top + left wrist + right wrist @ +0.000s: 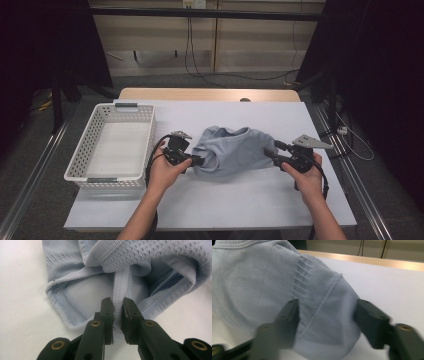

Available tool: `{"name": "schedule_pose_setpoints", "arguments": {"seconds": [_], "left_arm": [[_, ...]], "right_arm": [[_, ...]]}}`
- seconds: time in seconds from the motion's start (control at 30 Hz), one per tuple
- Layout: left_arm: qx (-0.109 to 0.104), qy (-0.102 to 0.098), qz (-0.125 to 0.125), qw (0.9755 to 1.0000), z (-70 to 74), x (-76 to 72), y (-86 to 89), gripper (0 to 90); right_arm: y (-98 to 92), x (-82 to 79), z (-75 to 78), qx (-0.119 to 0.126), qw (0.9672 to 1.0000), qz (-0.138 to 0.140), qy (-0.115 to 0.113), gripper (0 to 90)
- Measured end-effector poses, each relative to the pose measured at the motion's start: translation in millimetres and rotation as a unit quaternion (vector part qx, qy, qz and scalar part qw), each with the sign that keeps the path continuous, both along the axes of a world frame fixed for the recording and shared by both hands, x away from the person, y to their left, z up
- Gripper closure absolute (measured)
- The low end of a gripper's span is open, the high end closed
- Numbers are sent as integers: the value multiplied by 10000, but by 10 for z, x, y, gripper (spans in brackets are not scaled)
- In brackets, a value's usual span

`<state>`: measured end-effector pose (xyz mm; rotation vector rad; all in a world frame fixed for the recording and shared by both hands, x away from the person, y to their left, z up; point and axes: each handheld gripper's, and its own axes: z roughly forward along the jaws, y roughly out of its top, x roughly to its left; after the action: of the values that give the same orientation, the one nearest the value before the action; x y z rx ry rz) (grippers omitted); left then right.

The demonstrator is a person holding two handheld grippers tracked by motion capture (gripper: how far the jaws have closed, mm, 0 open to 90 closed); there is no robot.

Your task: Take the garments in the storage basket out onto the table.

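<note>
A light blue knitted garment [230,150] lies bunched in the middle of the white table [240,200]. My left gripper [197,161] is at its left end. In the left gripper view the jaws [118,303] are shut on a narrow ribbed band [120,285] of the garment [82,292], which runs up between them. My right gripper [270,151] is at the garment's right end. In the right gripper view its jaws [328,310] stand wide apart, blurred, with a rounded fold of the garment [262,285] between them.
A white perforated basket [85,150] stands on the table's left side, close to my left hand. A wooden strip [210,94] borders the table's far edge. Dark stands and cables are on the floor beyond.
</note>
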<state>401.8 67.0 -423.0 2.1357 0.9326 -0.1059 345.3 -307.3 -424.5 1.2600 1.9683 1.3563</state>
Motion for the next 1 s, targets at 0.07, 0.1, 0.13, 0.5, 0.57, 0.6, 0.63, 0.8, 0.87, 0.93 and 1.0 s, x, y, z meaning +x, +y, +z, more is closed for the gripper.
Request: {"name": "schedule_pose_setpoints", "arguments": {"seconds": [0.07, 0.1, 0.13, 0.5, 0.57, 0.6, 0.63, 0.8, 0.87, 0.93, 1.0], "left_arm": [[9, 13, 12, 10000, -4, 2, 0, 804], [-11, 22, 20, 10000, -6, 4, 3, 804], [-27, 29, 32, 10000, -7, 4, 5, 804], [-35, 51, 54, 10000, 1, 1, 8, 802], [-34, 62, 52, 10000, -1, 2, 11, 803], [-30, 67, 55, 10000, 0, 2, 11, 803], [-30, 66, 53, 10000, 3, 2, 12, 803], [-58, 85, 50, 9999, 9, 3, 9, 803], [-71, 94, 61, 9999, 9, 7, 11, 803], [-77, 103, 64, 9999, 9, 11, 12, 804], [-83, 113, 71, 9999, 7, 12, 5, 803]], "right_arm": [[-1, 1, -6, 6, 10000, 80, -1, 690], [-5, 1, -12, 44, 9999, 117, -17, 781], [-13, 3, -18, 103, 9998, 181, -14, 865], [-45, -39, -48, 7, 9994, 334, 121, 900], [-64, -40, -43, 36, 9996, 267, 87, 900], [-77, -40, -44, 52, 9998, 202, 74, 883], [-87, -40, -45, 73, 9998, 153, 64, 819], [-52, -25, -11, -30, 10000, 15, -15, 411], [-53, 17, -11, -8, 10000, -54, 21, 336], [-84, 66, -13, 0, 9999, -125, -3, 262], [-105, 115, -36, 38, 9998, -165, 54, 227]]}}
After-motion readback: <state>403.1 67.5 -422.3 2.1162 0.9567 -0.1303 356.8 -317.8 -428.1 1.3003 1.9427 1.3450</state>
